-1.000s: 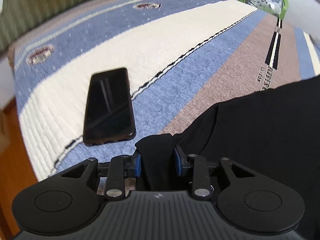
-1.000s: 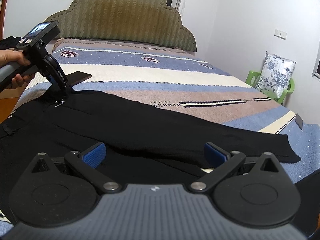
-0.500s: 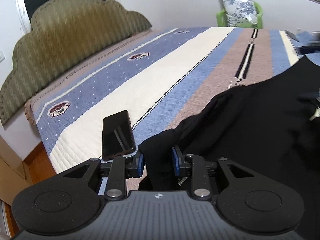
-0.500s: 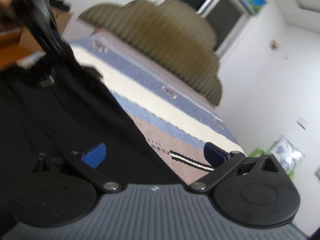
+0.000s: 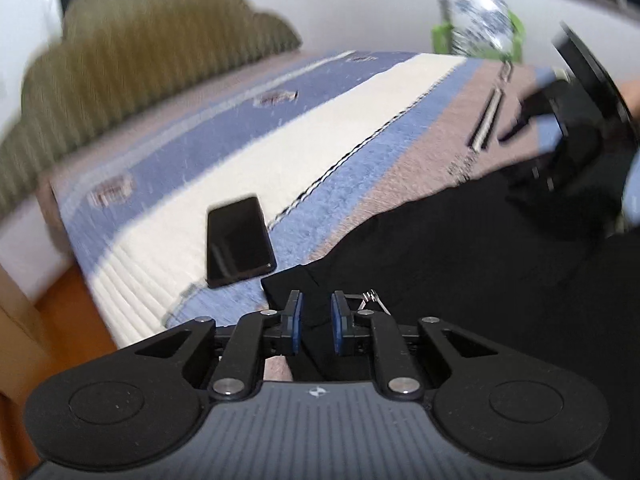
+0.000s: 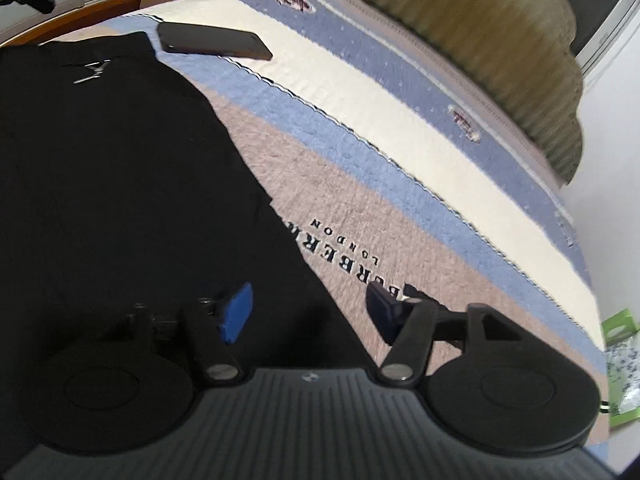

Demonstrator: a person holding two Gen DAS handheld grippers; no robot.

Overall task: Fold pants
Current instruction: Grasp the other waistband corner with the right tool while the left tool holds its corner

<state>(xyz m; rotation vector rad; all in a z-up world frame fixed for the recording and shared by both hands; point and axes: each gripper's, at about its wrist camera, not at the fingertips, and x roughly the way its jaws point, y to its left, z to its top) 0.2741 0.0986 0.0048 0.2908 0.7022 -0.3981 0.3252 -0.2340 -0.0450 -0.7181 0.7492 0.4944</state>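
We are pinching pants (image 5: 460, 248) corner with left gripper (image 5: 316, 320), pants lying on bed (image 5: 360, 120). Right gripper (image 6: 308, 310) half-spread, has just been closing over edge, not yet pressing. We should be gripping evenly, keeping fold straight.

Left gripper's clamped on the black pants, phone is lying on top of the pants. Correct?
Not quite. The left gripper is shut on the black pants, but the phone is not on them: it lies on the bedspread beside the pants' corner, on the cream and blue stripes. The left wrist view shows it, and the right wrist view agrees.
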